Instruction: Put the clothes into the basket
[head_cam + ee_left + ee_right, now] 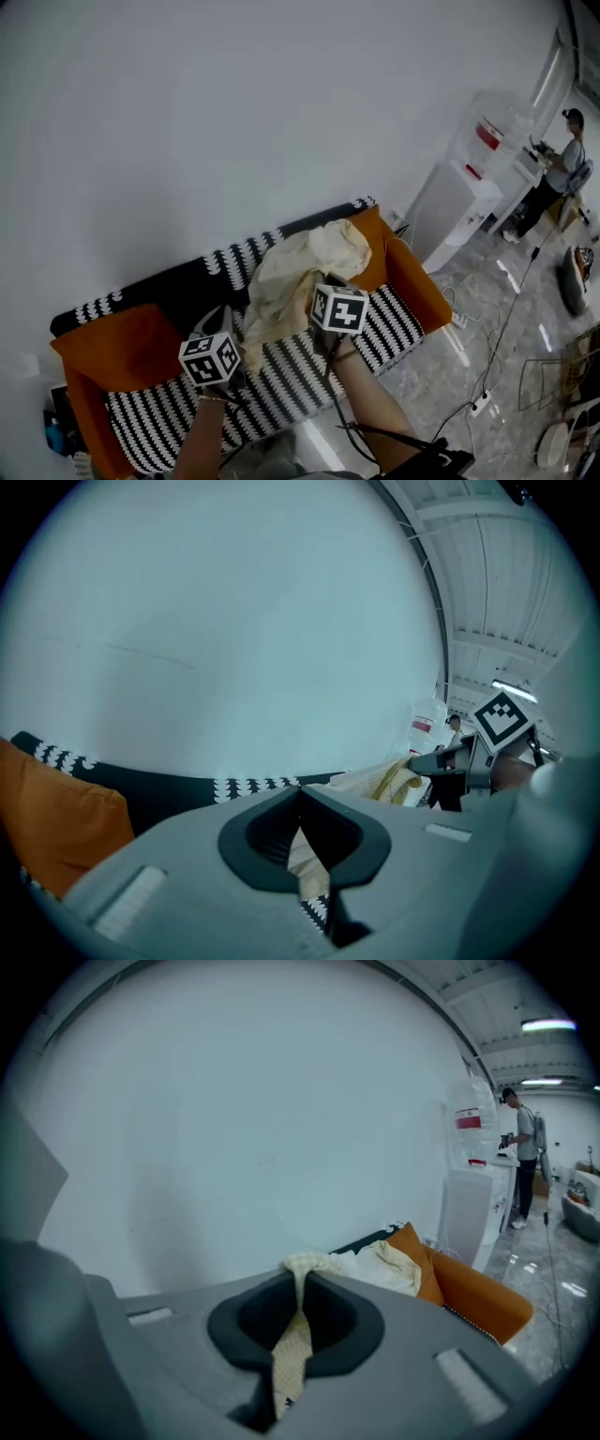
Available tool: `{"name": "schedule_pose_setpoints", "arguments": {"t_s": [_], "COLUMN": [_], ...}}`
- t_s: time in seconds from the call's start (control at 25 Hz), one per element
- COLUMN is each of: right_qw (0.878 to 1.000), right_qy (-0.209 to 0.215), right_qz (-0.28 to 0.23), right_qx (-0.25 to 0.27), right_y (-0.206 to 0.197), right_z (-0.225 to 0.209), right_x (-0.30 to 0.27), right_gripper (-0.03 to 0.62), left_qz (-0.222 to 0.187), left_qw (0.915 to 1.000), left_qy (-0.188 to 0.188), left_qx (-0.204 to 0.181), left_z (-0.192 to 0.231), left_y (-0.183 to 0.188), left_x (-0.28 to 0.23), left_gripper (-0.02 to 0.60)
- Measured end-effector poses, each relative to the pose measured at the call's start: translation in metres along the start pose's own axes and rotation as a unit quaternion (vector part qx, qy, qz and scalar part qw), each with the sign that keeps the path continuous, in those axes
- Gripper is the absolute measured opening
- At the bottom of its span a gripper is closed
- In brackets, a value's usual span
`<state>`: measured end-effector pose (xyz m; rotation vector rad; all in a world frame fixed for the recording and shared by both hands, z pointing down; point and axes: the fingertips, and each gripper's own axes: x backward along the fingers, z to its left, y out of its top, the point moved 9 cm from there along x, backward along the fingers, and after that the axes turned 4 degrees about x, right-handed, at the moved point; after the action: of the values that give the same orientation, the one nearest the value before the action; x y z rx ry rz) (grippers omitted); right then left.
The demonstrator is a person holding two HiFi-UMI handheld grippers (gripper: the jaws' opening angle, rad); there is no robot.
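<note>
A cream garment (pixel 295 267) hangs bunched above the black-and-white striped sofa (pixel 281 380), held up between both grippers. My left gripper (pixel 223 325) is shut on a fold of the cloth at the garment's left edge; in the left gripper view the fabric (pixel 302 853) is pinched between the closed jaws. My right gripper (pixel 317 286) is shut on the garment's right side, and a cream strip (pixel 294 1335) runs through its closed jaws. The rest of the garment (pixel 380 1265) drapes beyond the jaws. The right gripper's marker cube (pixel 501 720) shows in the left gripper view.
Orange cushions (pixel 122 347) and an orange armrest (pixel 417 281) flank the sofa seat. A white water dispenser (pixel 459 192) stands to the right by the wall, with a person (pixel 553 178) beyond it. Cables and a power strip (pixel 480 403) lie on the glossy floor. A wire frame (pixel 548 380) stands at far right.
</note>
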<state>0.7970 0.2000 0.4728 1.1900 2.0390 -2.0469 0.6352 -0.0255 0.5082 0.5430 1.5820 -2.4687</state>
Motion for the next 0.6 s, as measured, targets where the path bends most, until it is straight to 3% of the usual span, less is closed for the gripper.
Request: {"name": "schedule_pose_setpoints", "arguments": {"t_s": [0.6], "right_qw": [0.994], "right_qy": [0.04], "right_qz": [-0.106], "right_qx": [-0.004], "right_y": [0.066], "right_z": [0.028], "right_x": [0.116], "right_gripper": [0.017], "left_qz": [-0.073], "left_qw": [0.9963], "left_qy": [-0.017], "left_qx": [-0.041], "left_z": [-0.05], "left_y": [0.044], "left_x": [0.087], "left_gripper": [-0.005]}}
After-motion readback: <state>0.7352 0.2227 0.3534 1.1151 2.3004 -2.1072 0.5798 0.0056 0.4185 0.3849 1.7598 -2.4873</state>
